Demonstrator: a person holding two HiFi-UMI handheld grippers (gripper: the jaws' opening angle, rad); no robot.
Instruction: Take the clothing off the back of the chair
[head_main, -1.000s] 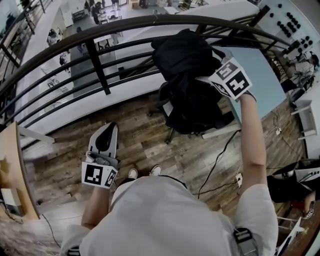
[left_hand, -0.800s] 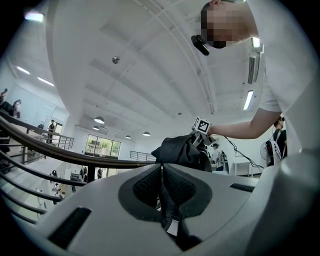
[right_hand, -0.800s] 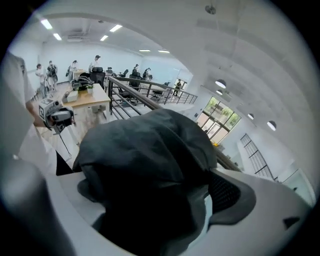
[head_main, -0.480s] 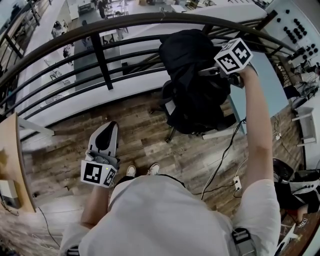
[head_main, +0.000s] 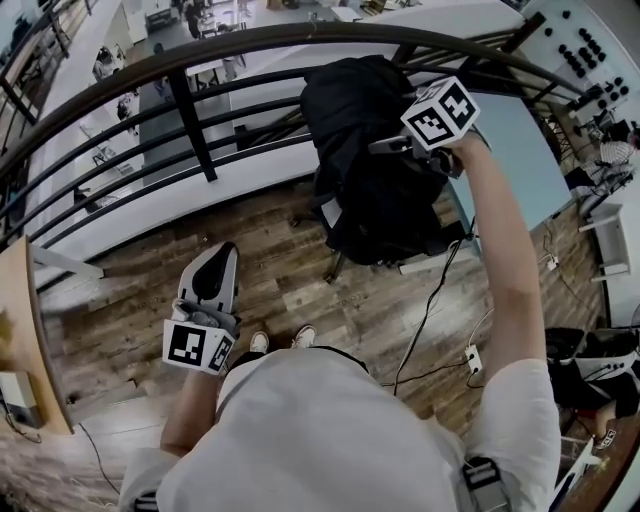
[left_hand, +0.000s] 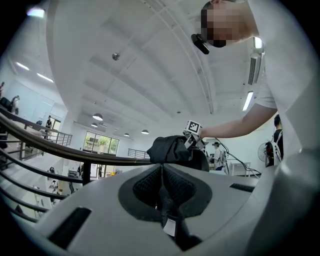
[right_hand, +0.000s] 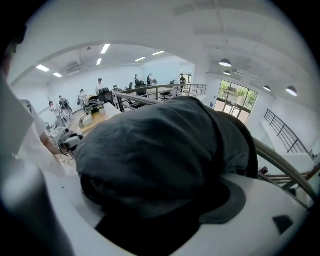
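A black garment (head_main: 350, 110) is bunched over the back of a black office chair (head_main: 385, 225) by the railing. My right gripper (head_main: 398, 147) reaches it from the right at the chair's top and is shut on the cloth. In the right gripper view the dark fabric (right_hand: 160, 150) fills the space between the jaws. My left gripper (head_main: 211, 272) hangs low over the wooden floor, well to the left of the chair, shut with nothing in it. The left gripper view shows its closed pads (left_hand: 150, 186), with the garment (left_hand: 167, 149) far ahead.
A curved black railing (head_main: 200, 120) runs behind the chair, with a lower floor beyond it. A pale blue table (head_main: 515, 145) stands to the right of the chair. A black cable (head_main: 428, 330) trails across the wood floor. A wooden desk edge (head_main: 20, 340) is at far left.
My right gripper has risen and shifted a little left with the garment, and the bunch of cloth sits higher on the chair back. The left gripper has stayed put.
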